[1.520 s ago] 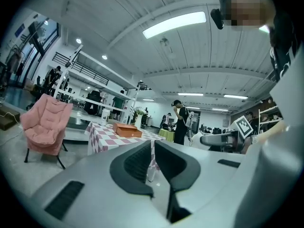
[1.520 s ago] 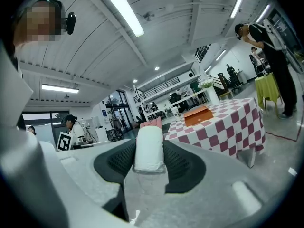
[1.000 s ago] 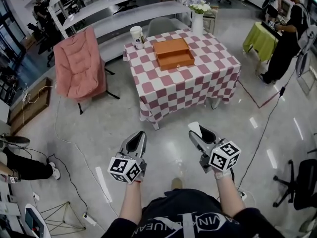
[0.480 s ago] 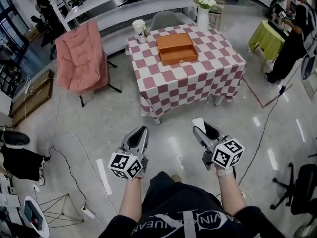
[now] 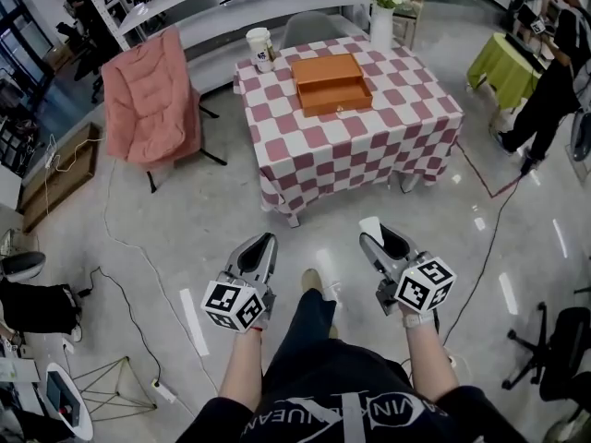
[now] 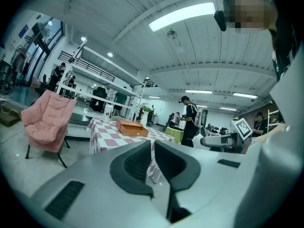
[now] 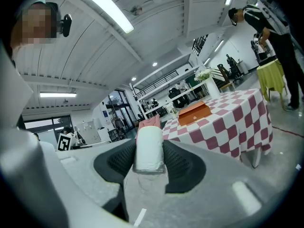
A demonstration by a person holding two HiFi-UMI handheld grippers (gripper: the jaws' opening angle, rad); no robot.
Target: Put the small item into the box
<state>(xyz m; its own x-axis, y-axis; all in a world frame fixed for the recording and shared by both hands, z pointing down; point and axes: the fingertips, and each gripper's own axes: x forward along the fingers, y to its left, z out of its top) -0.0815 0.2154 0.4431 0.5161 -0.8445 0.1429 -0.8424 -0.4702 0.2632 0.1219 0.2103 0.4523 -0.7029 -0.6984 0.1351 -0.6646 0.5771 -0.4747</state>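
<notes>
Worktop stands ahead, centre, well apart from both tongs. Box sits on it, mid-width, toward the far edge. Cup is on the far left corner, left of the box. Vase is at the far right corner; can't tell if it's on the worktop or just behind it. Chair is tucked behind the far edge. Padded seat is on the floor, left of the worktop. Shelving runs behind all of it. Smaller worktop is far right, with a person beside it. Left tongs and right tongs are side by side over the floor, foot between them. Small item is between the right tongs' jaws.
</notes>
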